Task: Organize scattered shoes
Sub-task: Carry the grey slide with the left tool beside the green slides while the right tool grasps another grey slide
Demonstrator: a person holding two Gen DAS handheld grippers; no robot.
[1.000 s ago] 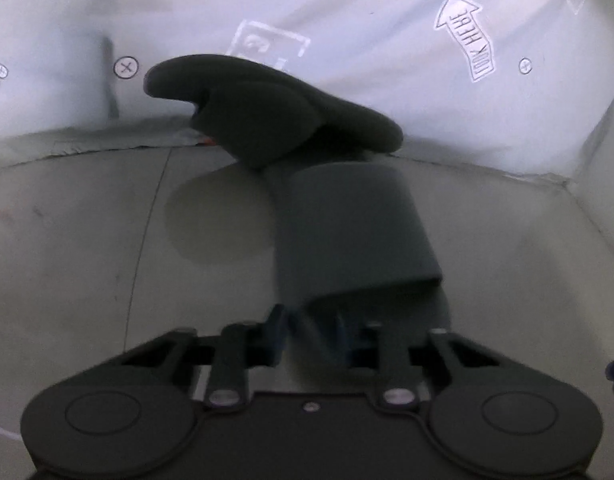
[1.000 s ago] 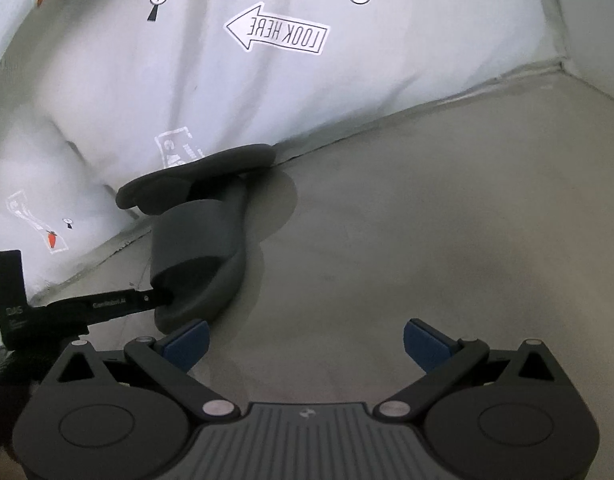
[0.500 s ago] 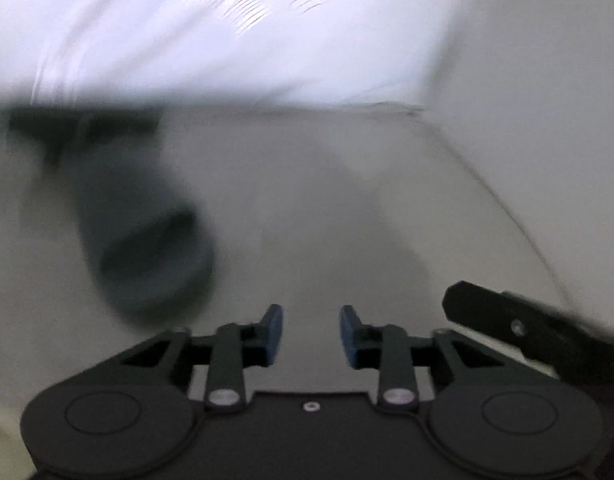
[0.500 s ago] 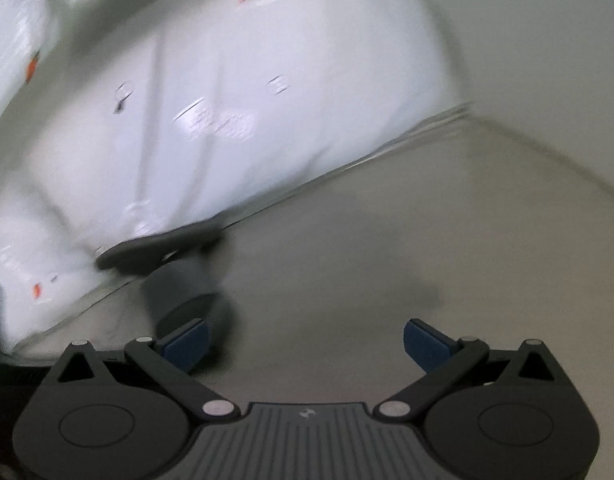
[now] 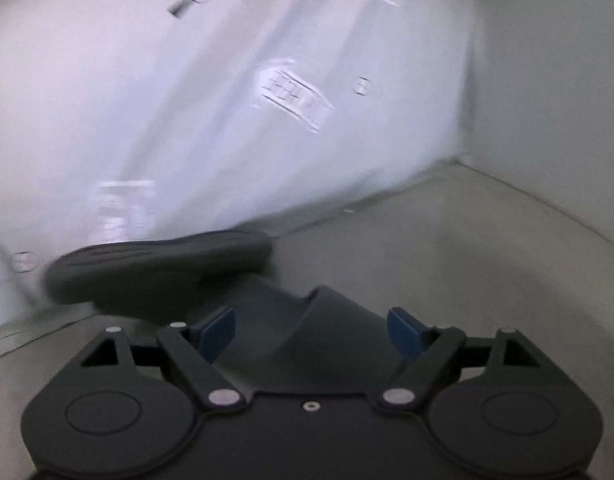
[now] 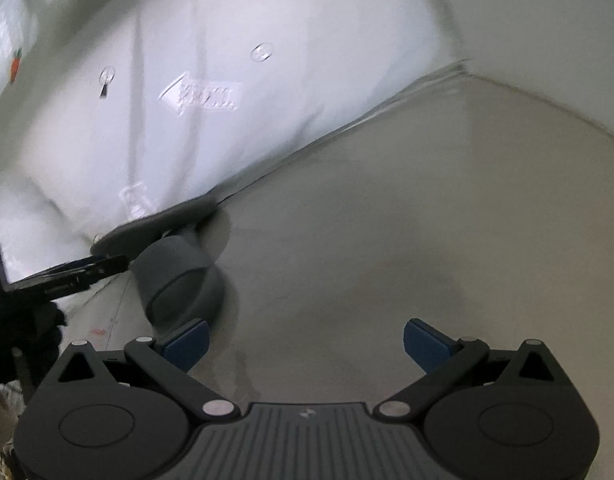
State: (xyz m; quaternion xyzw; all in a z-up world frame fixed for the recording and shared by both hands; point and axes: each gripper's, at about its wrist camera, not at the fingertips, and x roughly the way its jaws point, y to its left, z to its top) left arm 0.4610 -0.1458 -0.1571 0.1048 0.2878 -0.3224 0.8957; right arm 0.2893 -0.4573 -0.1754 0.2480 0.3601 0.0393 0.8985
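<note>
Left wrist view: the left gripper (image 5: 309, 330), jaws newly spread wide, faced the released slipper (image 5: 307, 332) at twelve o'clock; the right gripper (image 6: 305, 342) gaped empty.

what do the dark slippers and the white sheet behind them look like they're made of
The slippers look like moulded foam or soft rubber: matte dark grey, thick rounded strap, no seams visible. The white sheet looks like thin plastic film or coated fabric: faint sheen, creases, printed arrow and symbols. Blur leaves both uncertain.
</note>
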